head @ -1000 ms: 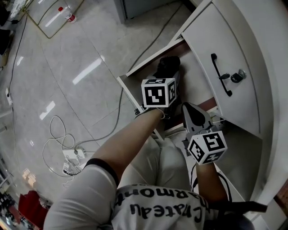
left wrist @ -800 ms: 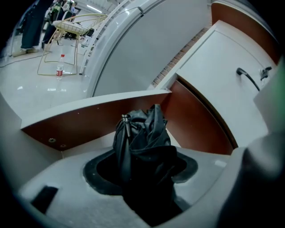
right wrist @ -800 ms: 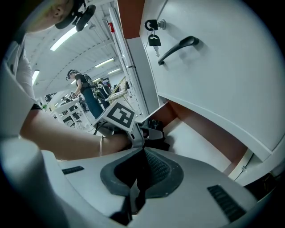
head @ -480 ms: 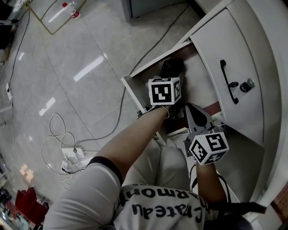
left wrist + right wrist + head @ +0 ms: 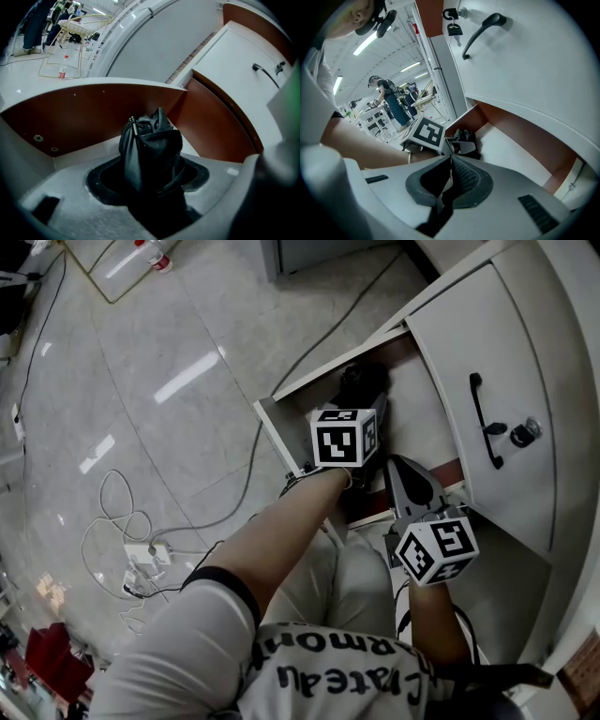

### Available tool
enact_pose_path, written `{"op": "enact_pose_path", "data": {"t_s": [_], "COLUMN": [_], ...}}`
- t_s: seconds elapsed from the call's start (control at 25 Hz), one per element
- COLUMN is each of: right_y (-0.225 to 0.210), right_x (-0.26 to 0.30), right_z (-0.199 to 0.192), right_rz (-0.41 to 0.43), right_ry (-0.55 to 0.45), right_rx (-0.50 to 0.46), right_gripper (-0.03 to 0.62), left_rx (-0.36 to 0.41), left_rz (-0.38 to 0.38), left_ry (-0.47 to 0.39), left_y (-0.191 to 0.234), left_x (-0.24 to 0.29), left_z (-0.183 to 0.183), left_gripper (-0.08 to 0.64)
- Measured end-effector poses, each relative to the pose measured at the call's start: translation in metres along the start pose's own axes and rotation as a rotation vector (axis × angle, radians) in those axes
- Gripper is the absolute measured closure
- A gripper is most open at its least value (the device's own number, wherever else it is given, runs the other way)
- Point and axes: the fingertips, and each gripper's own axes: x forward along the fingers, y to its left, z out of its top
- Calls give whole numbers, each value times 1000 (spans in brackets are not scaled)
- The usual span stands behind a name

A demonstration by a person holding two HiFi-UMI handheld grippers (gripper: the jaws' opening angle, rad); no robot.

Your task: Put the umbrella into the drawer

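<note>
Left claw (image 5: 150, 180) is down inside the open drawer (image 5: 84, 117) with the folded black umbrella (image 5: 151, 143) between its jaws, and those jaws have just been easing apart. The bunched fabric fills the gap and looks to press on both pads, so I'd call it a loosening grip, not a release. The umbrella's nose points at the far brown wall; whether its underside rests on the white drawer floor, I can't tell. That's the worry: let go while it hangs and it drops, maybe rolling toward the near rim or ending up propped against a wall. The canopy looks loosely bunched too, so stray folds could flop over the edge and jam once the drawer slides in. Right claw (image 5: 449, 180) hovers just to the right, jaws together, empty. Draw the left one back carelessly and the two could knock.
</note>
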Motion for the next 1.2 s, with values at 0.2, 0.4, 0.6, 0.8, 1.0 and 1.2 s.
{"op": "enact_pose_path", "data": {"t_s": [0.2, 0.4, 0.6, 0.8, 1.0, 1.2], "right_y": [-7, -7, -5, 4, 16, 26], "right_x": [2, 3, -1, -16, -42, -63], "right_z": [3, 3, -3, -12, -20, -21], "right_rz": [-7, -2, -4, 9, 8, 10], "right_ry": [-10, -11, 15, 79, 142, 180], "right_rx": [-2, -8, -6, 16, 56, 74], "right_gripper": [574, 574, 574, 574, 574, 574], "left_rx": [-16, -4, 22, 30, 23, -5], "left_rz": [-15, -13, -3, 16, 27, 36], "left_ry": [-16, -28, 1, 17, 29, 28], "left_y": [1, 1, 1, 2, 4, 6], "left_x": [3, 4, 5, 7, 6, 3], "left_z": [-2, -2, -3, -4, -4, -7], "left_gripper": [288, 285, 264, 249, 216, 216]}}
